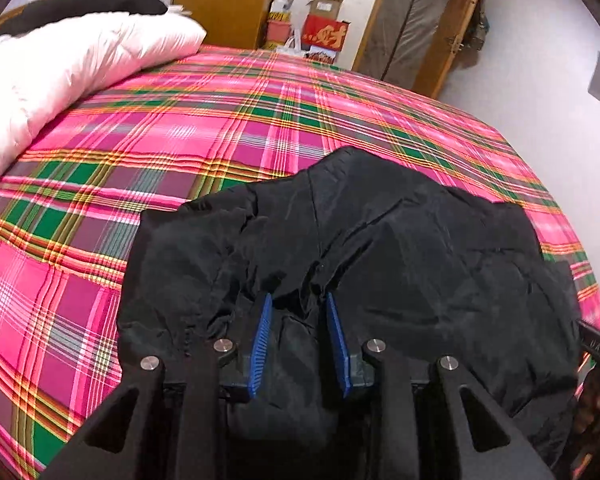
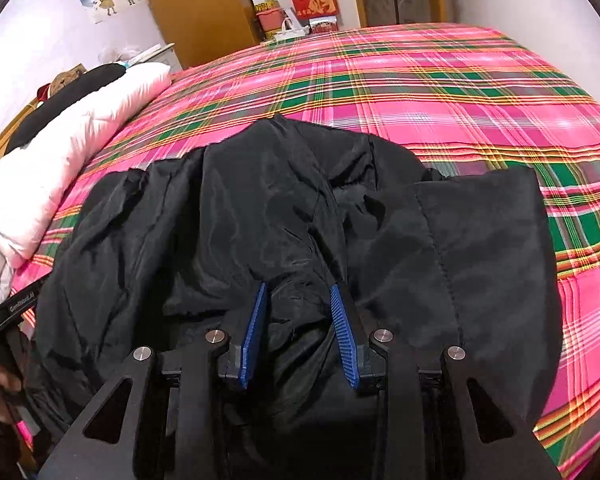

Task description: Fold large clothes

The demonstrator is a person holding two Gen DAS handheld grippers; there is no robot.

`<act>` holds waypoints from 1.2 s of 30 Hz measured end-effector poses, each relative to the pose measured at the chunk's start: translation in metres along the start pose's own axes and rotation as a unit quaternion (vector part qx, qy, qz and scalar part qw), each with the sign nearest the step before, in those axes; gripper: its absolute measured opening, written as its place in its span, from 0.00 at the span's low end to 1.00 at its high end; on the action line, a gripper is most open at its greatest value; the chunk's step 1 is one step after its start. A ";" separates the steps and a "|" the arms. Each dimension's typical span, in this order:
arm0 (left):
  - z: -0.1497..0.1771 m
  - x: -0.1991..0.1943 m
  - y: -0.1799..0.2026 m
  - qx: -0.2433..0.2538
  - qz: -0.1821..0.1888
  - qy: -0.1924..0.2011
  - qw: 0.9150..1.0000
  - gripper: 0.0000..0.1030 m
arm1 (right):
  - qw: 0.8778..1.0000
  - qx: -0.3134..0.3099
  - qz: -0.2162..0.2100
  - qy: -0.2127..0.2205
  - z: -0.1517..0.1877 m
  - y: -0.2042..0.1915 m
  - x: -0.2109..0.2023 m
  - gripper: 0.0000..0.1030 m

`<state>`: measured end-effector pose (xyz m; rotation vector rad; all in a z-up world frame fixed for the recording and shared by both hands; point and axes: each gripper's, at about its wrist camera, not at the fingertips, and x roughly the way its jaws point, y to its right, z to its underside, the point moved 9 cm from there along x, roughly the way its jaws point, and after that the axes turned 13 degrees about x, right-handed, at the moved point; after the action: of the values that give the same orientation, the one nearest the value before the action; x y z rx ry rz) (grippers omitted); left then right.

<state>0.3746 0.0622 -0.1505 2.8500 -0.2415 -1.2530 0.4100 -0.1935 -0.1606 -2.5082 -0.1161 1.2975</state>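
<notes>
Left wrist view: the left tongs (image 1: 298, 300), with ribbed blue pads, pinch a bunched fold of the black jacket (image 1: 400, 248), a smooth, creased fabric lying on the bed's pink-and-green plaid sheet (image 1: 180, 136).

Right wrist view: the right tongs (image 2: 298, 292) likewise pinch crumpled jacket cloth (image 2: 240, 208); a puffy pink quilt (image 2: 80, 136) lies alongside.

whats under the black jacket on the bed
The crumpled black nylon jacket lies on the pink and green plaid bedsheet, which shows all round it. Whatever sits beneath the fabric itself is covered and cannot be seen.
</notes>
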 end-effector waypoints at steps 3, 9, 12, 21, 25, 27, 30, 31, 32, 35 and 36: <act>0.001 -0.009 0.001 -0.011 0.005 -0.012 1.000 0.30 | 1.000 0.009 0.004 -0.013 -0.003 -0.001 -0.007 0.32; 0.002 -0.078 0.021 -0.009 0.018 0.027 0.999 0.29 | 0.998 -0.001 -0.045 0.034 0.004 -0.038 -0.071 0.33; 0.020 -0.088 0.051 0.012 0.042 0.014 0.999 0.29 | 0.998 -0.021 -0.065 0.010 0.040 -0.058 -0.071 0.33; 0.064 -0.043 0.070 0.023 0.052 -0.053 0.997 0.31 | 0.997 -0.032 -0.037 -0.058 0.086 -0.054 -0.014 0.32; 0.065 -0.040 0.072 0.026 0.050 -0.046 0.997 0.32 | 0.997 -0.041 -0.030 -0.059 0.087 -0.053 -0.014 0.32; 0.065 -0.041 0.072 0.027 0.051 -0.042 0.997 0.32 | 0.997 -0.041 -0.029 -0.064 0.088 -0.054 -0.014 0.33; 0.066 -0.046 0.072 0.028 0.054 -0.043 0.997 0.32 | 0.996 -0.032 -0.027 -0.078 0.089 -0.052 -0.020 0.33; 0.067 -0.050 0.072 0.031 0.052 -0.045 0.997 0.32 | 0.996 -0.030 -0.026 -0.077 0.089 -0.051 -0.026 0.33; 0.065 -0.057 0.072 0.034 0.049 -0.045 0.997 0.32 | 0.997 -0.029 -0.028 -0.072 0.088 -0.051 -0.035 0.33; 0.065 -0.086 0.073 0.038 0.041 -0.032 0.998 0.32 | 0.997 -0.039 -0.030 -0.052 0.089 -0.047 -0.066 0.33; 0.066 -0.096 0.073 0.039 0.037 -0.028 0.998 0.31 | 0.998 -0.042 -0.027 -0.045 0.091 -0.043 -0.076 0.33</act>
<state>0.2523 0.0073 -0.1189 2.8438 -0.4034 -1.3384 0.2950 -0.1473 -0.1373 -2.4959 -0.2625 1.4113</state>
